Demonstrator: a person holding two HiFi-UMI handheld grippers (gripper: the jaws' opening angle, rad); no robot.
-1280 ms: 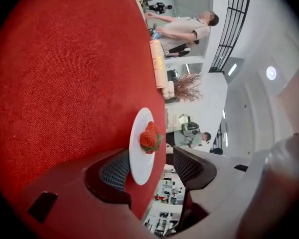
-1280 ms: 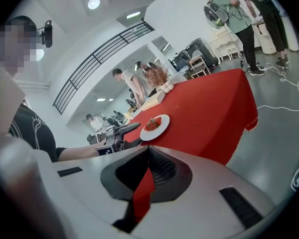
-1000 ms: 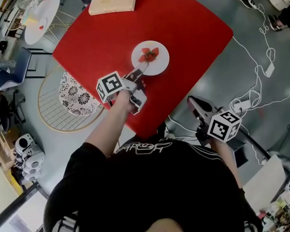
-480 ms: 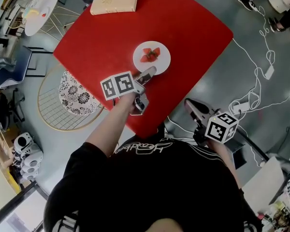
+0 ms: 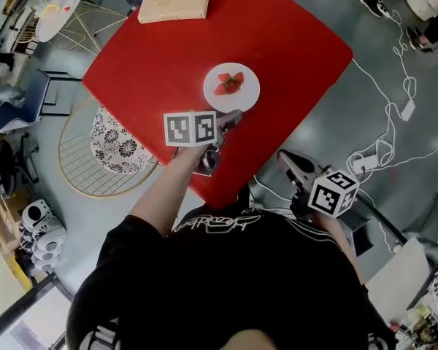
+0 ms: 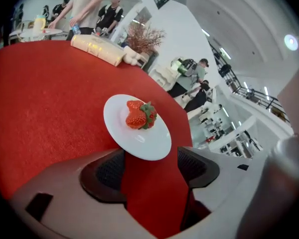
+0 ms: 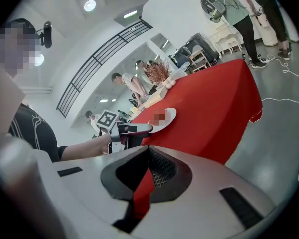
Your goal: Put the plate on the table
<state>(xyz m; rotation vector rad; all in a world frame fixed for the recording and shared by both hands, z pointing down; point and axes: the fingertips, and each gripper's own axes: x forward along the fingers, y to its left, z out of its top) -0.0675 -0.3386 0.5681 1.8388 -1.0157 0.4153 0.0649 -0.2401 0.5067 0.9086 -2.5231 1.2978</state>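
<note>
Left claw [image 6: 150, 169], released and empty just beside the strawberry plate [image 6: 147, 142] on the red surface [image 6: 50, 108], could knock it if swung.

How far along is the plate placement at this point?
Done: the plate, strawberry on it, sits flat on the red table. In hand: nothing; the left gripper is open at its near rim, the right gripper shut, off the table. Left: seemingly nothing.

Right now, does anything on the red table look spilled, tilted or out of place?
Nothing stands out. The plate lies flat on the table, the strawberry rests on it, and the left gripper is open.
</note>
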